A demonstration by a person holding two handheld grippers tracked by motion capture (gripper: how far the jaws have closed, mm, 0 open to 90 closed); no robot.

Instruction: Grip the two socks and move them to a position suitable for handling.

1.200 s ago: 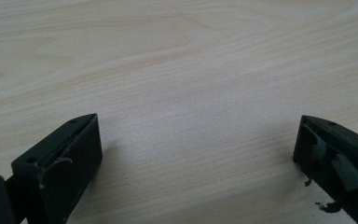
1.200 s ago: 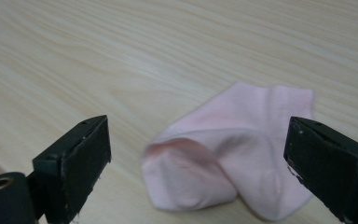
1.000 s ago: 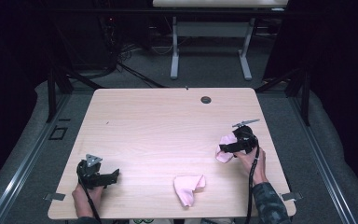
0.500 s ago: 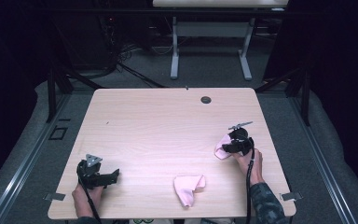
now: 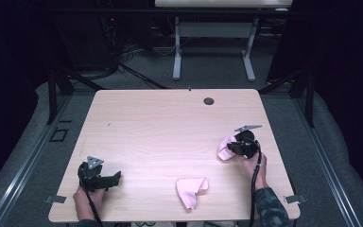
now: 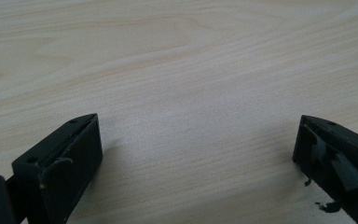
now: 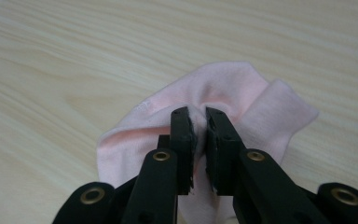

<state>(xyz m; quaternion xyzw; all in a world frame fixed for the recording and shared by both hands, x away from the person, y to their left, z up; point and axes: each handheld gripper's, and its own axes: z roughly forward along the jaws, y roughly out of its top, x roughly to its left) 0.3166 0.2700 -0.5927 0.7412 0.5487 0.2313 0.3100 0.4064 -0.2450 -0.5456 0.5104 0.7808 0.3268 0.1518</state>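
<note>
A small pink cloth (image 5: 225, 148) lies near the right side of the light wooden table (image 5: 170, 123). My right gripper (image 5: 232, 147) has just been closing its jaws and now pinches a raised fold of it. In the right gripper view the pink cloth (image 7: 223, 88) bunches up around my right gripper (image 7: 199, 114), with fabric squeezed between the pads. A second pink cloth (image 5: 191, 189) lies folded near the front edge, apart from both grippers. My left gripper (image 5: 115, 178) rests low at the front left. In its own view my left gripper (image 6: 198, 135) stands wide open over bare wood.
A dark round grommet hole (image 5: 209, 100) sits near the table's far edge. Beyond the table stands another desk on white legs (image 5: 212, 52), with cables on the floor. Dark frame rails run along both sides of the table.
The right gripper's jaws have closed onto the pink cloth, which now bunches up between them. The left gripper and the front cloth have not moved.
</note>
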